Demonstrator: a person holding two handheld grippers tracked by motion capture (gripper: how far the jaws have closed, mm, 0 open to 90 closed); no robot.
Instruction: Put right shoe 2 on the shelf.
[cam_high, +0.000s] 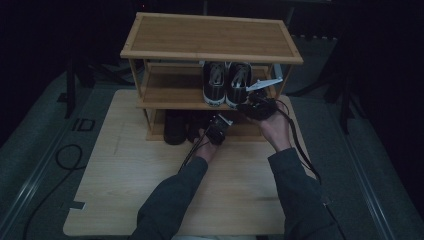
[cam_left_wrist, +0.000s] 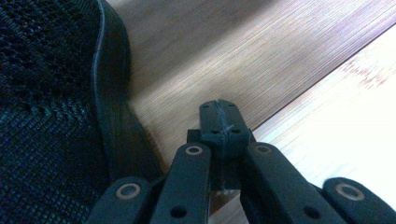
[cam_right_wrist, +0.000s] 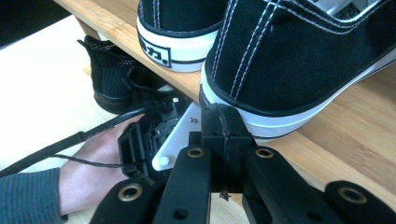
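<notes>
A pair of black sneakers with white soles (cam_high: 226, 82) stands on the middle shelf of a bamboo shoe rack (cam_high: 165, 95), heels toward me. My right gripper (cam_high: 256, 103) is shut and empty. In the right gripper view its tips (cam_right_wrist: 223, 120) sit just under the heel of the nearer sneaker (cam_right_wrist: 299, 51), at the shelf edge. A black mesh shoe (cam_left_wrist: 42, 116) rests on the bottom shelf. My left gripper (cam_high: 218, 128) is shut and empty, its tips (cam_left_wrist: 219, 111) low over the bottom shelf's wood beside that shoe's sole.
The rack's top shelf (cam_high: 210, 37) is bare. Dark shoes (cam_high: 176, 127) fill the left of the bottom tier. The rack stands on a light wooden tabletop (cam_high: 130, 180). A cable (cam_high: 65, 155) lies on the floor at left.
</notes>
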